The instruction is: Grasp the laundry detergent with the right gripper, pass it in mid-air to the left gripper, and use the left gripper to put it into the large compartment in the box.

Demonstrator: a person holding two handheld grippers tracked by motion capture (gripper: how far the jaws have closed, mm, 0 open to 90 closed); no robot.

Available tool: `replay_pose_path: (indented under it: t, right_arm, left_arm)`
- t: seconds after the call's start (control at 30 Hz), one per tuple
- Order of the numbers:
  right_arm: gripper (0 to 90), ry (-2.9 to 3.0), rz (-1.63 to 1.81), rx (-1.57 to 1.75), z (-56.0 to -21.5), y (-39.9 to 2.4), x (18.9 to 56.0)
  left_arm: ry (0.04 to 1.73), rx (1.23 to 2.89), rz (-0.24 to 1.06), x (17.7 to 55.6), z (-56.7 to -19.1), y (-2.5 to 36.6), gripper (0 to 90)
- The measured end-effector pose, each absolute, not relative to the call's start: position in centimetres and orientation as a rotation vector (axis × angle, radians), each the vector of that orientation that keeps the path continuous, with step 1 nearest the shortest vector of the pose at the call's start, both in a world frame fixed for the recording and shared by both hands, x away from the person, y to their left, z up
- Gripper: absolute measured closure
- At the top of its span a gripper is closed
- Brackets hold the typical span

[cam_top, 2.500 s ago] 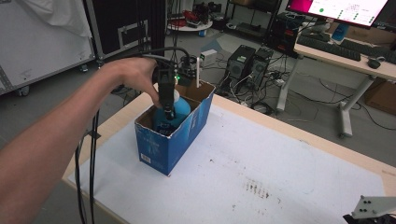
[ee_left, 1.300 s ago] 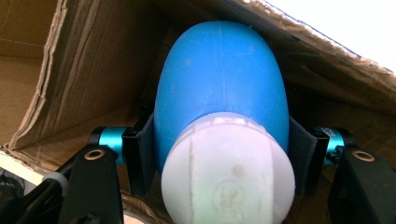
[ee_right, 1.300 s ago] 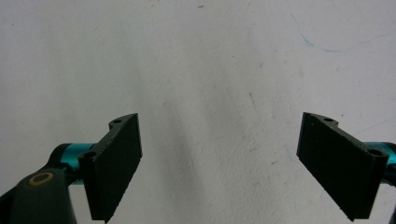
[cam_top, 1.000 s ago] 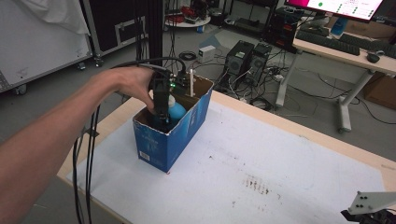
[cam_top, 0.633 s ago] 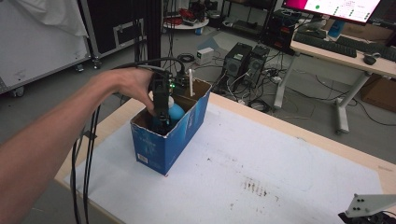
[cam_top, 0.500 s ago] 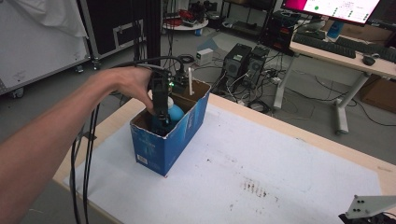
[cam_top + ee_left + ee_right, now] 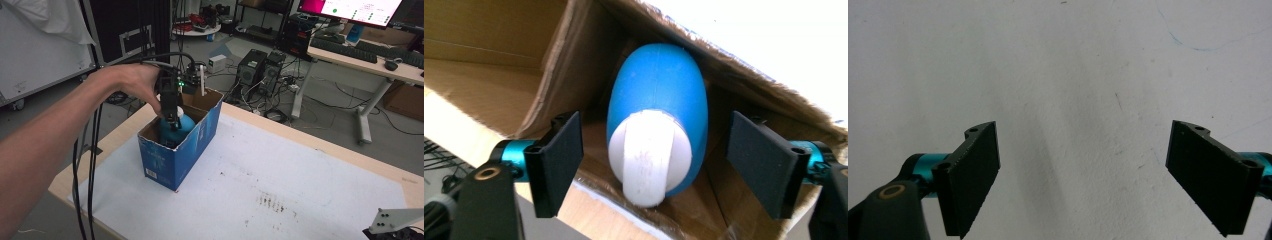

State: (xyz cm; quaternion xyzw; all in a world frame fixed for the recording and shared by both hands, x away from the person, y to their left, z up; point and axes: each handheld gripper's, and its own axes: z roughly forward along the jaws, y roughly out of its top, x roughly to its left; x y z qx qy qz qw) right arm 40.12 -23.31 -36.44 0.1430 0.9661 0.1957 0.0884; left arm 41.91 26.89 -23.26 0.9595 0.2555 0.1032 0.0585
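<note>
Hand (image 7: 131, 84) over box (image 7: 165, 160), jaws apart

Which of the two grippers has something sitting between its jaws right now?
The left gripper: its open jaws straddle the blue bottle inside the blue cardboard box without touching it. The right gripper has bare white tabletop between its jaws.

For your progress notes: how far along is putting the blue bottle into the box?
Done: the blue bottle sits inside the cardboard box. In hand: the left gripper has just been opening, its fingers apart from the bottle between them. Left: lifting that gripper out. The right gripper hangs open over the table.
</note>
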Motion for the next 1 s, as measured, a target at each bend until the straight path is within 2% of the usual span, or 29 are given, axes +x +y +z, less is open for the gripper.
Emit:
replay_pose_path:
  t: [0.23,0.4,0.7,0.77,1.0]
  right_arm:
    - [13.3,2.873,0.578,0.434,-36.4,-23.2,40.0]
    - [13.2,2.867,0.582,0.434,-36.2,-23.3,40.0]
    - [13.3,2.862,0.572,0.441,-36.1,-23.2,39.9]
    - [13.2,2.861,0.571,0.437,-36.0,-23.2,39.9]
    - [13.2,2.848,0.576,0.445,-35.7,-23.2,39.7]
  left_arm:
    - [0.688,2.9,0.371,41.6,-20.2,25.0,19.7]
    - [0.608,2.903,0.355,41.4,-18.8,23.0,19.7]
    - [0.446,2.952,0.332,41.7,-18.9,17.3,19.6]
    - [0.422,2.955,0.345,41.7,-18.9,16.6,16.9]
    - [0.24,3.002,0.296,41.5,-20.8,11.2,15.4]
